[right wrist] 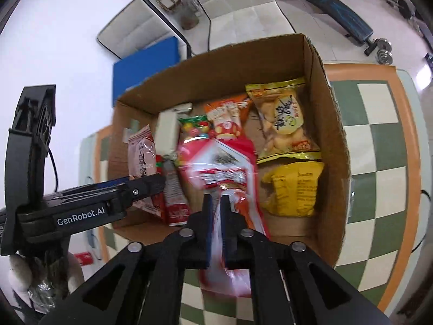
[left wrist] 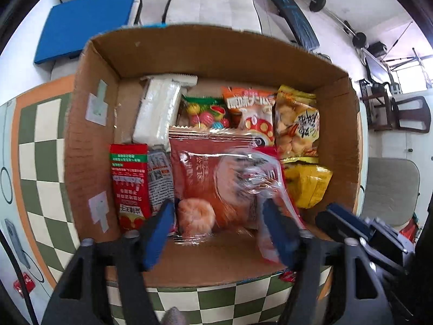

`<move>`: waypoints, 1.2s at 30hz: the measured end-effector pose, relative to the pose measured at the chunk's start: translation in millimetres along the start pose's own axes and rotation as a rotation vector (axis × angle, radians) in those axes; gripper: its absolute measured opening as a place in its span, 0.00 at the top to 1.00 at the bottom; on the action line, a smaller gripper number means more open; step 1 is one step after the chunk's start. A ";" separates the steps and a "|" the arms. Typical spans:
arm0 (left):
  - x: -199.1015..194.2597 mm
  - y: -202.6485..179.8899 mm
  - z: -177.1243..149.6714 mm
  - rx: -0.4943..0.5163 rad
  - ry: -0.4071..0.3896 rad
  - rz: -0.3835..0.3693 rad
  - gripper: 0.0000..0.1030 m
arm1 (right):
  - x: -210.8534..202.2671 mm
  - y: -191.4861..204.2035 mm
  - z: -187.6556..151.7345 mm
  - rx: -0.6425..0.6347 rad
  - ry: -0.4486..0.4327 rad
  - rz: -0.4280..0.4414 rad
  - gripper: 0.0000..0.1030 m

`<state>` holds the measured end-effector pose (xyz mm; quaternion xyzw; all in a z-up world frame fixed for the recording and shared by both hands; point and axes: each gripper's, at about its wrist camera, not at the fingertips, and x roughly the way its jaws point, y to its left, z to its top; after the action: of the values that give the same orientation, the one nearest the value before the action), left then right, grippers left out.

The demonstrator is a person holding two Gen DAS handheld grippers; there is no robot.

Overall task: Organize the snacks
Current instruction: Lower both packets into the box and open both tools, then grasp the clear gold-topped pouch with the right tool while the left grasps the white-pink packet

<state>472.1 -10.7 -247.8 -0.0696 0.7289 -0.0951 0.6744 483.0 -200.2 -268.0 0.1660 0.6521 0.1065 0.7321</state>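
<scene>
A cardboard box (left wrist: pixel 216 51) on the checkered table holds several snack packs; it also shows in the right wrist view (right wrist: pixel 328 124). My right gripper (right wrist: pixel 216 203) is shut on a red and clear snack bag (right wrist: pixel 222 168) and holds it over the box's middle. In the left wrist view the same bag (left wrist: pixel 251 173) is blurred, and the right gripper (left wrist: pixel 349 219) shows at the right. My left gripper (left wrist: pixel 219 214) is open over the box's near edge, its blue fingers on either side of a large red pack (left wrist: pixel 200 168). The left gripper (right wrist: pixel 146 187) also shows in the right wrist view.
The box also holds a white pack (left wrist: pixel 159 111), a candy bag (left wrist: pixel 205 111), an orange mushroom pack (left wrist: pixel 251 113), yellow packs (left wrist: pixel 297 119) (left wrist: pixel 308 184) and a red tomato pack (left wrist: pixel 130 184). Chairs and a blue cushion (left wrist: pixel 86 21) stand beyond the table.
</scene>
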 end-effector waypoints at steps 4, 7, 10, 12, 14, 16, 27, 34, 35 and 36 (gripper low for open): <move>-5.0 -0.4 -2.2 -0.003 -0.005 -0.011 0.18 | 2.6 0.8 -2.2 -0.013 -0.010 -0.035 0.24; -13.3 3.0 -0.7 -0.012 -0.023 -0.021 0.18 | 1.5 0.5 -4.5 -0.025 -0.026 -0.048 0.20; -25.1 3.1 -5.1 -0.007 -0.043 -0.024 0.18 | -4.2 2.1 -6.5 -0.036 -0.054 -0.078 0.12; -34.5 2.6 -10.9 -0.001 -0.062 -0.026 0.18 | -12.4 3.4 -9.1 -0.045 -0.077 -0.094 0.11; -45.0 2.5 -18.1 0.005 -0.090 -0.019 0.18 | -19.4 5.5 -12.5 -0.053 -0.091 -0.106 0.11; -58.5 2.9 -28.9 0.008 -0.142 -0.003 0.18 | -27.3 6.9 -17.4 -0.057 -0.105 -0.116 0.11; -83.5 38.2 -143.7 -0.148 -0.311 0.111 0.18 | -69.4 -21.1 -95.3 0.004 -0.131 -0.147 0.10; -25.8 86.0 -202.5 -0.328 -0.192 0.112 0.18 | -32.0 -75.8 -165.9 0.156 -0.007 -0.144 0.10; -15.5 93.8 -205.8 -0.351 -0.166 0.103 0.18 | -23.9 -83.0 -170.9 0.171 0.010 -0.148 0.11; -3.7 104.1 -207.3 -0.382 -0.144 0.089 0.18 | -15.9 -90.0 -175.5 0.183 0.024 -0.153 0.11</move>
<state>268.7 100.6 -253.4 -0.1704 0.6861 0.0799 0.7027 301.8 -270.8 -304.4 0.1805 0.6784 -0.0078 0.7121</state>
